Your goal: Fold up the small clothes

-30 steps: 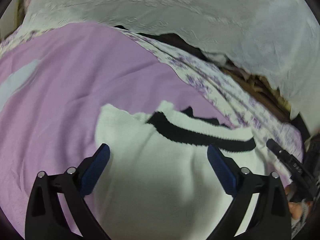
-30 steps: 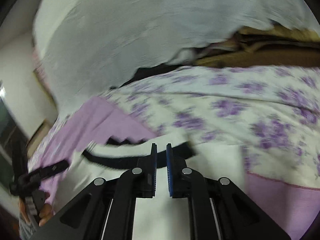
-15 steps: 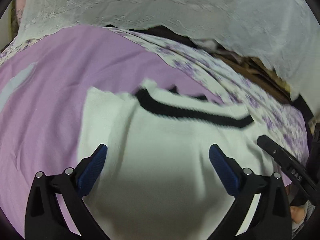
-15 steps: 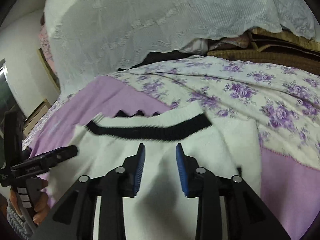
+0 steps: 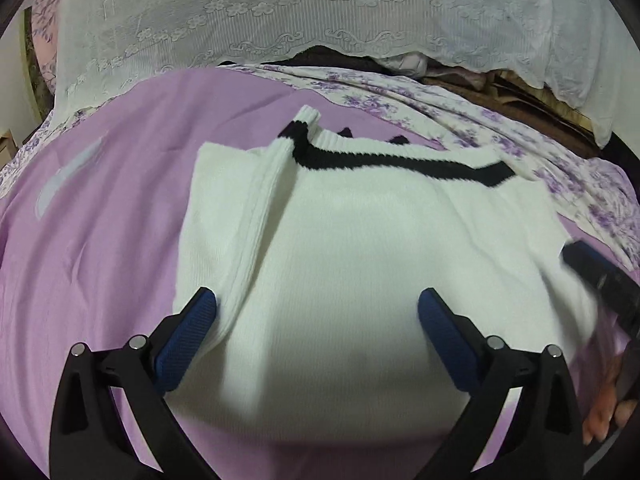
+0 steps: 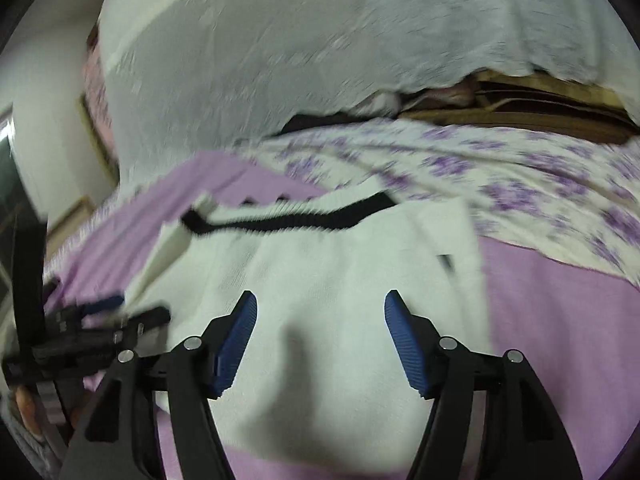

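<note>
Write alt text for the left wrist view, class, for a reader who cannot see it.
A white knit sweater with a black neckline band lies on a lilac bedsheet, one sleeve folded across its body. The left gripper hangs open over its lower half, holding nothing. Behind are a purple-flowered cover and a white lace cloth.

A home bedroom: lilac bedsheet, floral quilt, lace cover.

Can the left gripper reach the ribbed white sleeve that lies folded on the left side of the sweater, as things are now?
Probably yes. The left gripper is open above the white sweater, and the ribbed sleeve runs down right beside its left finger. Nothing covers the sleeve; the right gripper is far off at the other edge.
</note>
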{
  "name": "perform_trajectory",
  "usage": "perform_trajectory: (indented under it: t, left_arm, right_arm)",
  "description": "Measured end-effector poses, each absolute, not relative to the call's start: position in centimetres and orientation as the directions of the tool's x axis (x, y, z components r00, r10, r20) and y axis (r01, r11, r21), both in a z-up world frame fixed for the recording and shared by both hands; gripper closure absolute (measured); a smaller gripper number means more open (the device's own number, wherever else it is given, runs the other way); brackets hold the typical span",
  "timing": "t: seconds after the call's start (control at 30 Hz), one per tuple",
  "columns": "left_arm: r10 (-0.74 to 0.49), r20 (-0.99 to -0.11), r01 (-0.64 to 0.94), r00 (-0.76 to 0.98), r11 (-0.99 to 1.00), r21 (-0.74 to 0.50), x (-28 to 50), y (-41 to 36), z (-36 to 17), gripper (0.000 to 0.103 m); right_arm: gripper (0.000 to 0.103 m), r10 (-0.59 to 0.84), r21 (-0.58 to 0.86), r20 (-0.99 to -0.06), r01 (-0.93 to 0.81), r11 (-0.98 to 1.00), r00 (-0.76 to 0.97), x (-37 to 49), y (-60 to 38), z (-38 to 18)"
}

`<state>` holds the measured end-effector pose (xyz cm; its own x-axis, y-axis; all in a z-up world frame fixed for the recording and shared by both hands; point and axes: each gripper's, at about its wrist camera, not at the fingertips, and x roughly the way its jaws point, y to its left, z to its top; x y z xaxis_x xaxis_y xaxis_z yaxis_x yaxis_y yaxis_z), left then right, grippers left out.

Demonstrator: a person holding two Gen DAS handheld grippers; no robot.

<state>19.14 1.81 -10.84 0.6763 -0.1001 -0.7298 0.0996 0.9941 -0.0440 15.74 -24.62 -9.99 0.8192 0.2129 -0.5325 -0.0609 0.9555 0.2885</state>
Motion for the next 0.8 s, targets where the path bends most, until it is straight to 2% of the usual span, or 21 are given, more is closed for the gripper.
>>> perform_trajectory:
  t: [0.1, 0.23, 0.4, 0.57, 0.7, 0.8]
  left_arm:
    - [-0.124, -0.748, 0.125, 0.652, 0.991, -0.055, 17.6, 1.4, -11.3, 0.005]
    - [-0.125, -0.761, 0.120, 0.636, 0.991, -0.063, 16.6, 1.4, -11.5, 0.005]
    - [-0.143, -0.762, 0.099, 0.631, 0.990, -0.104, 15.9, 2.1, -11.2, 0.005]
    - [-0.134, -0.773, 0.065, 0.620, 0.991, -0.119, 17.0, 2.2, -10.9, 0.005]
    - [-0.149, -0.792, 0.035, 0.591, 0.987, -0.160, 19.1, 1.9, -10.5, 0.005]
    - [-0.098, -0.800, 0.006, 0.592, 0.993, -0.117, 20.7, 1.0, -10.6, 0.005]
  right_arm:
    - [0.029, 0.219, 0.390, -0.535, 0.009, 0.921, 0.816, 14.6, -27.6, -10.5]
    - [0.029, 0.253, 0.522, -0.533, 0.079, 0.849, 0.807, 12.6, -30.9, -11.6]
    - [0.029, 0.367, 0.686, -0.502, 0.103, 0.720, 0.783, 11.7, -33.6, -13.6]
    - [0.029, 0.457, 0.723, -0.512, 0.077, 0.687, 0.727, 13.5, -33.1, -14.5]
    - [0.032, 0.463, 0.727, -0.546, 0.120, 0.676, 0.698, 16.1, -33.4, -14.9]
    - [0.035, 0.473, 0.731, -0.558, 0.134, 0.669, 0.682, 18.8, -33.6, -15.1]
